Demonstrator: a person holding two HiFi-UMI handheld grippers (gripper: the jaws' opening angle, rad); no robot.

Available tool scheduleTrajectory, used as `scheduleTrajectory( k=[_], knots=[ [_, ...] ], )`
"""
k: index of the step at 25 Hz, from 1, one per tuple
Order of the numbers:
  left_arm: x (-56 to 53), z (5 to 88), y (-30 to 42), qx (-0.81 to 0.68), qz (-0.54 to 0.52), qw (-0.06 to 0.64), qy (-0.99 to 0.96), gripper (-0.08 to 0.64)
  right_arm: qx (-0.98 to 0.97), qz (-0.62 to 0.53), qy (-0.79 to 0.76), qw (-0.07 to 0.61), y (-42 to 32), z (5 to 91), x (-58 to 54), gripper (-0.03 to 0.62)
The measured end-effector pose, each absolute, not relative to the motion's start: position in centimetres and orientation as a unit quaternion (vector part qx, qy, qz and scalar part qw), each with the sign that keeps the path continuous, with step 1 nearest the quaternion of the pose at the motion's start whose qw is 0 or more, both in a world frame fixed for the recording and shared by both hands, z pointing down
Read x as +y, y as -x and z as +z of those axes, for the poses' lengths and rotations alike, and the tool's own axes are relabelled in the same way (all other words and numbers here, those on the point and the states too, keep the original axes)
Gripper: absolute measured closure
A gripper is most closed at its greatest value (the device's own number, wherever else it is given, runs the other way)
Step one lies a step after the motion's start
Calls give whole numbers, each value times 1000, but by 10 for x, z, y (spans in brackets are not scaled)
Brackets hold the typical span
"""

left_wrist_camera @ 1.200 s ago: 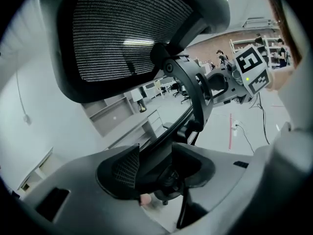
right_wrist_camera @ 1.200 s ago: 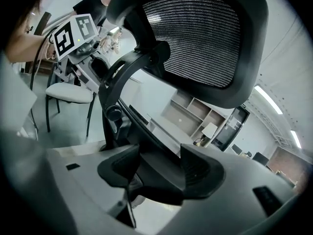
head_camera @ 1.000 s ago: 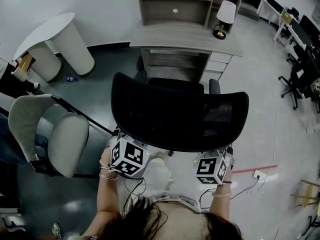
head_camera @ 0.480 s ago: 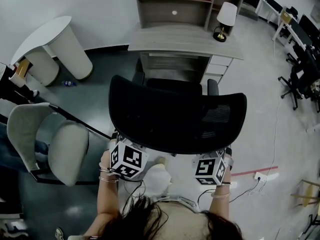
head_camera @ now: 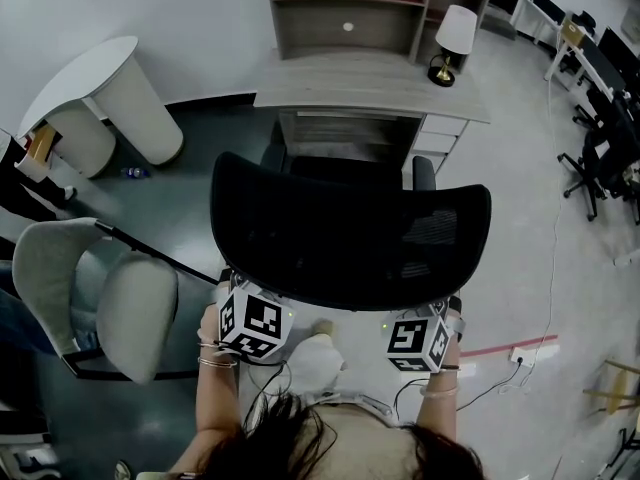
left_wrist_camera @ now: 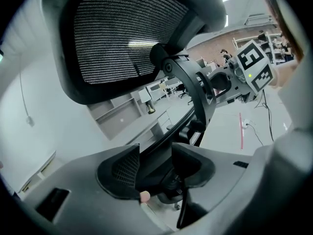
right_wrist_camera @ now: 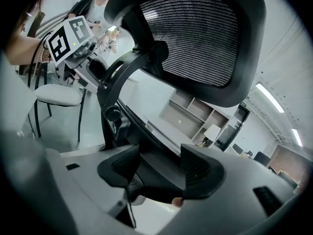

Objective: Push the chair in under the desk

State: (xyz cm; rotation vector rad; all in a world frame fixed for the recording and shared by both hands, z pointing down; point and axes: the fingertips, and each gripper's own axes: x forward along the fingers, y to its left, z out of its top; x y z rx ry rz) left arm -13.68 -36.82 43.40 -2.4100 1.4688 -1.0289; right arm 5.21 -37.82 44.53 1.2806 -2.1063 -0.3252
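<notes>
Chair (head_camera: 340, 228) facing desk (head_camera: 340, 73), left claw (left_wrist_camera: 155, 154), right claw (right_wrist_camera: 161, 156) clamping backrest

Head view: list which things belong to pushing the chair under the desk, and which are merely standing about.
Job: black chair, desk, left gripper, right gripper.
Standing about: grey chair, lamp, white table, shelves.

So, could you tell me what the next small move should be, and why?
Probably push the chair straight ahead toward the desk. The left gripper and right gripper each clamp its lower back rim. The chair faces the desk's opening squarely, but most of it looks to be outside it.
</notes>
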Motion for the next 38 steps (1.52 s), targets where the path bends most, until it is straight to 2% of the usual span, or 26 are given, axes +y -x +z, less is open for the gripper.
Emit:
scheduleTrajectory(
  k=[38],
  knots=[
    [-455, 432, 170, 494, -325, 92, 801, 356, -798, -120, -494, 323, -18, 445, -463, 347]
  ],
)
